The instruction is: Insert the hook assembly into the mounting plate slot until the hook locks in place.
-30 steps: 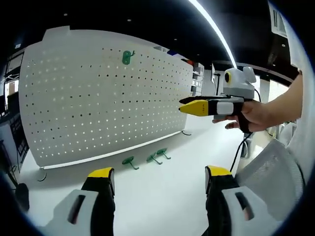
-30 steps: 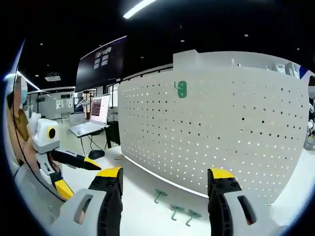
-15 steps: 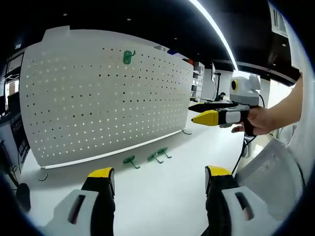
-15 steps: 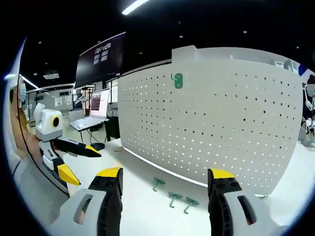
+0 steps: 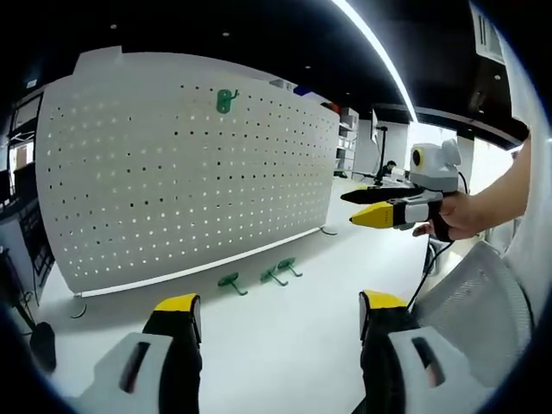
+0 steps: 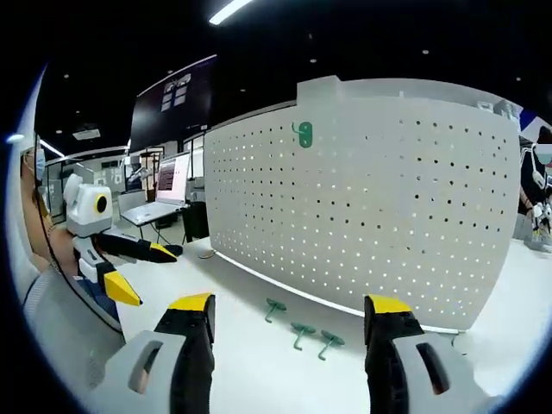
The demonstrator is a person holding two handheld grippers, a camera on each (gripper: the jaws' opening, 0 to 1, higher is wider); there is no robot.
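While the left gripper [image 5: 272, 315] hangs over the white desk [image 5: 285, 345] with jaws apart and empty, three green hooks [image 5: 259, 278] lie at the pegboard's [image 5: 172, 172] foot, a fourth [image 5: 225, 100] mounted near its top edge. Seen from the right gripper [image 6: 289, 319], also spread and empty, the hooks [image 6: 300, 328] sit just ahead.

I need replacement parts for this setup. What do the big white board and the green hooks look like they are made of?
The pegboard looks like thin painted sheet metal: flat matte white, crisp evenly punched holes, standing on small feet, though rigid plastic is possible. The loose hooks on the table and the mounted hook look like moulded plastic or coated metal: uniform green; too small to tell.
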